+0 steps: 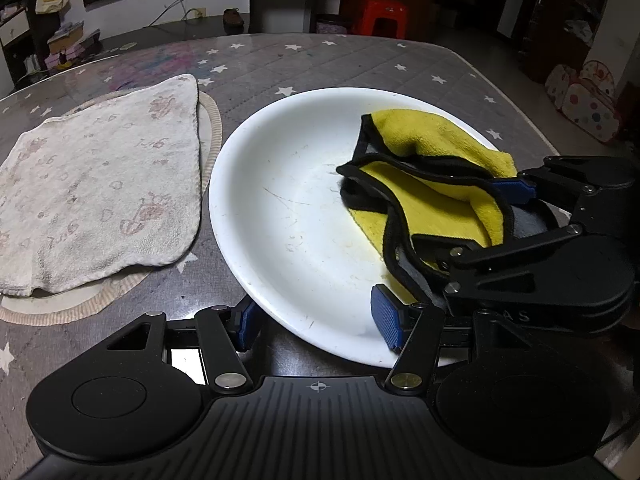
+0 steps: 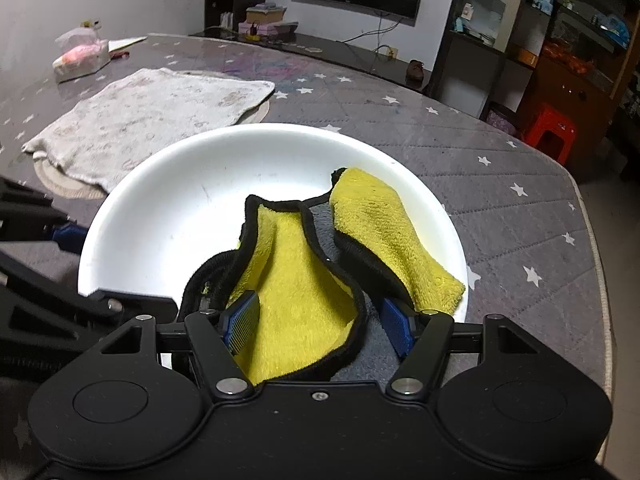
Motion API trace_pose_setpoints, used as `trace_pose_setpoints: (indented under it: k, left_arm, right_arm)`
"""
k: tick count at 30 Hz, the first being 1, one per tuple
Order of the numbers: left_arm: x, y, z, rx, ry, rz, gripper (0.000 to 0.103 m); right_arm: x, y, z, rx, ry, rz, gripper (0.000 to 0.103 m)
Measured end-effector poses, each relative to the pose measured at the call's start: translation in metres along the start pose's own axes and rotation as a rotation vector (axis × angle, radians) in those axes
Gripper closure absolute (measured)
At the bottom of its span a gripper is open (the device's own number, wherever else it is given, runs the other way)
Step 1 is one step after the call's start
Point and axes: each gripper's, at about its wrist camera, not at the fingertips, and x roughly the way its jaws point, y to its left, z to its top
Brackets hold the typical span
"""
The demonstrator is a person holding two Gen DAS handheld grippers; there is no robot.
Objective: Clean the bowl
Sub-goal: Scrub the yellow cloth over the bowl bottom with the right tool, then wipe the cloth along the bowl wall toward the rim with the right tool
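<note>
Bowl [image 1: 288, 208] upright on table [image 1: 360, 64], left gripper [image 1: 320, 322] clasping its rim, right gripper [image 2: 320, 322] holding yellow cloth [image 2: 296, 288]

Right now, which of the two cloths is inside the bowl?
The yellow cloth with black edging; it lies bunched in the white bowl. The pale printed cloth lies flat on the table beside the bowl.

Left tongs [image 1: 318, 322] pointed steeply down, pads straddling the bowl [image 1: 280, 208] rim; right tongs [image 2: 318, 324] clamped the cloth [image 2: 304, 300].
</note>
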Motion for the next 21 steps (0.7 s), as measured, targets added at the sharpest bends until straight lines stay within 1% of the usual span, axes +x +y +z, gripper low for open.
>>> trace_pose_setpoints:
  k: [4, 6, 8, 10, 11, 14, 16, 17, 21]
  left_arm:
    - [0.0, 0.0, 0.001, 0.008, 0.006, -0.007, 0.043]
    - [0.0, 0.001, 0.002, 0.003, 0.006, -0.003, 0.047]
    - [0.001, 0.002, 0.003, -0.001, 0.004, 0.002, 0.052]
    - [0.0, 0.004, 0.004, -0.01, 0.001, 0.009, 0.056]
    - [0.0, 0.005, 0.004, -0.01, 0.002, 0.006, 0.057]
    - [0.0, 0.008, 0.005, -0.002, 0.003, 0.002, 0.06]
    - [0.0, 0.009, 0.006, 0.012, 0.002, 0.01, 0.061]
    - [0.0, 0.009, 0.007, 0.021, 0.003, 0.012, 0.061]
    - [-0.001, 0.009, 0.01, 0.056, 0.007, 0.03, 0.061]
  right_arm:
    - [-0.001, 0.001, 0.002, -0.021, 0.016, 0.0, 0.037]
    - [-0.001, 0.001, 0.002, -0.025, 0.021, 0.002, 0.04]
    - [-0.001, 0.0, 0.002, -0.022, 0.02, 0.004, 0.042]
    - [-0.002, -0.001, 0.001, -0.018, 0.016, 0.005, 0.043]
    - [-0.002, -0.002, 0.0, -0.013, 0.011, 0.002, 0.047]
    - [0.0, -0.004, 0.0, 0.0, 0.001, -0.002, 0.048]
    - [0.001, -0.006, 0.001, 0.008, -0.003, -0.003, 0.049]
    - [0.001, -0.006, 0.001, 0.011, -0.007, -0.005, 0.051]
    - [0.003, -0.008, 0.001, 0.024, -0.022, -0.011, 0.054]
